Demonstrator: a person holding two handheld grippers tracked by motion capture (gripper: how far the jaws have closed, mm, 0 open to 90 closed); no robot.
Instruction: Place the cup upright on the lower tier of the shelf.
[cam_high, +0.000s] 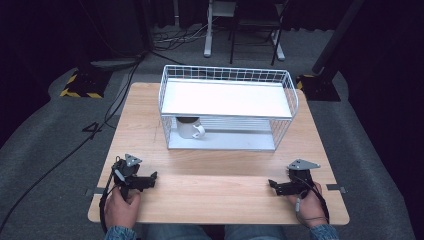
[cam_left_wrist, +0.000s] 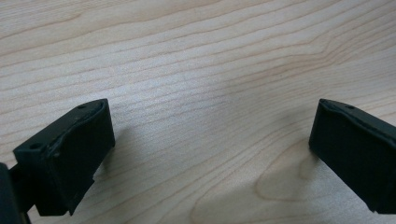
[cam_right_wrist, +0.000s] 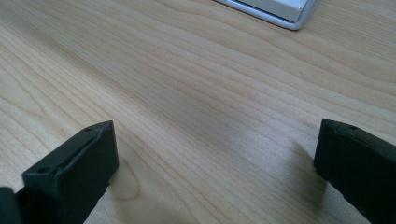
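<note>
A white mug (cam_high: 190, 127) stands upright on the lower shelf of a white wire rack (cam_high: 228, 106), at its left end, handle turned right. My left gripper (cam_high: 153, 176) rests on the wooden table (cam_high: 220, 192) near the front left, pointing inward, open with bare wood between its jaws (cam_left_wrist: 210, 135). At the front right lies my right gripper (cam_high: 270, 183), also pointing inward and open, nothing between its fingers (cam_right_wrist: 217, 154). Both sit well in front of the rack.
The rack's upper shelf (cam_high: 227, 98) is bare and ringed by a wire rim. A corner of the rack's base (cam_right_wrist: 275, 11) shows in the right gripper view. Cables and stand legs (cam_high: 207, 47) lie on the grey floor beyond the table.
</note>
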